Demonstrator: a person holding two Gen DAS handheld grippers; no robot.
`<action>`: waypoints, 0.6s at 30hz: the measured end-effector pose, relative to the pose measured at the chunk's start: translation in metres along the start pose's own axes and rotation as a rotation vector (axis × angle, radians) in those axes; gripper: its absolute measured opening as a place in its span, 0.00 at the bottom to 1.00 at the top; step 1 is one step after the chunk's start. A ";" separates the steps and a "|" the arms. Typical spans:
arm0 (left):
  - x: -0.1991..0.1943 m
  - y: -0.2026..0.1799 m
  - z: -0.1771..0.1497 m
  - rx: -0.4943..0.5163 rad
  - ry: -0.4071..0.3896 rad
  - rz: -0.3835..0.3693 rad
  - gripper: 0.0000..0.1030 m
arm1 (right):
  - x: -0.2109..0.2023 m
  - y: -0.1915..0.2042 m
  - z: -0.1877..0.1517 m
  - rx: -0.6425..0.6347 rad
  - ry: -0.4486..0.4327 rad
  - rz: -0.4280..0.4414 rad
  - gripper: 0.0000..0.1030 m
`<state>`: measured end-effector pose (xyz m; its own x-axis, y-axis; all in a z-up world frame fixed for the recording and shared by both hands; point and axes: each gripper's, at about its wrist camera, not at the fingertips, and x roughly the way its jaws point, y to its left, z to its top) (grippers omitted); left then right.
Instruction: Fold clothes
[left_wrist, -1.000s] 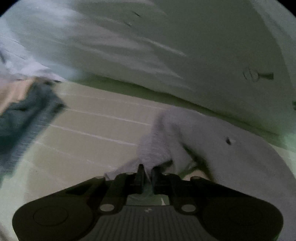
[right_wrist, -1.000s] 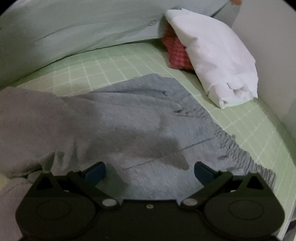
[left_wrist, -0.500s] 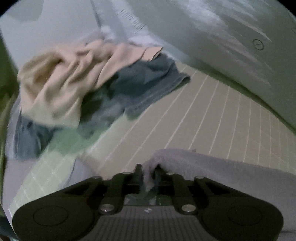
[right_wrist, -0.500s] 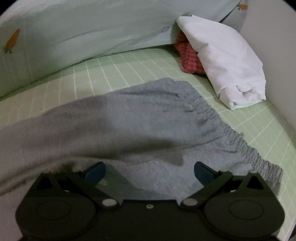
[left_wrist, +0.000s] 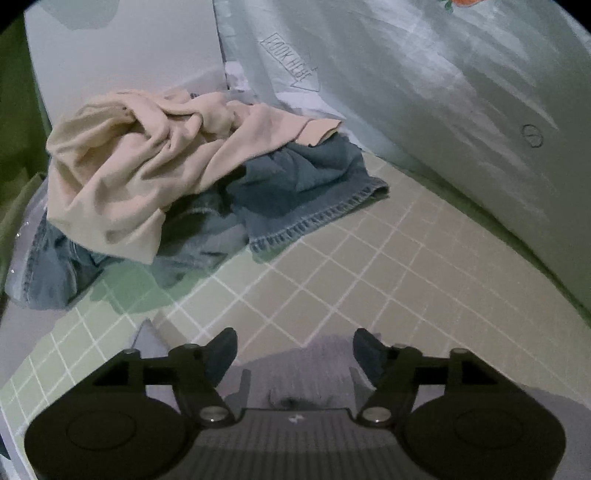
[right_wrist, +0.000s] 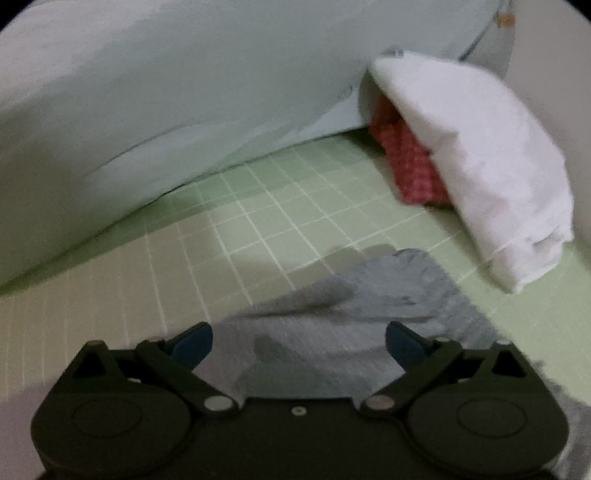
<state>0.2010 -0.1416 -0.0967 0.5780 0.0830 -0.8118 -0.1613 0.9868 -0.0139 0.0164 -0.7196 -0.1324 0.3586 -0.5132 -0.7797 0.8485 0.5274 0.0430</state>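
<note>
left wrist view: the left gripper (left_wrist: 294, 349) is seen with its fingers (left_wrist: 221, 350) spread wide and nothing held between them; a fold of the grey garment (left_wrist: 314, 365) lies just below and between them on the green checked sheet (left_wrist: 369, 266) of the bed. further back on the left, a crumpled beige garment (left_wrist: 147, 162) is piled on top of blue denim clothes (left_wrist: 303, 192), whose stitched hem reaches out onto the sheet. a pale green quilt (left_wrist: 443, 92) with printed lettering rises behind the pile and along the right. in the right wrist view, the right gripper (right_wrist: 298, 341) is likewise shown with its blue-padded fingers (right_wrist: 192, 345) set well apart and gripping nothing. the grey garment (right_wrist: 369, 317) is spread on the sheet (right_wrist: 258, 221) directly under and ahead of them, its far edge somewhat blurred. at the right, a folded white cloth (right_wrist: 480, 166) is draped over a red checked cloth (right_wrist: 410, 162), both near the garment but apart from it, and the quilt (right_wrist: 184, 92) fills the background.
</note>
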 end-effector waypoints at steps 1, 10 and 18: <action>0.004 -0.002 0.003 0.005 0.005 0.004 0.73 | 0.009 0.000 0.004 0.027 0.020 0.003 0.95; 0.056 -0.021 0.012 0.046 0.136 0.043 0.74 | 0.048 0.001 0.018 0.205 0.073 -0.105 0.81; 0.064 -0.021 -0.002 0.054 0.158 -0.009 0.24 | 0.027 -0.023 0.013 0.161 -0.002 -0.101 0.01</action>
<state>0.2396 -0.1570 -0.1497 0.4457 0.0552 -0.8935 -0.1108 0.9938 0.0061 0.0115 -0.7542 -0.1461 0.2691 -0.5594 -0.7840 0.9314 0.3583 0.0640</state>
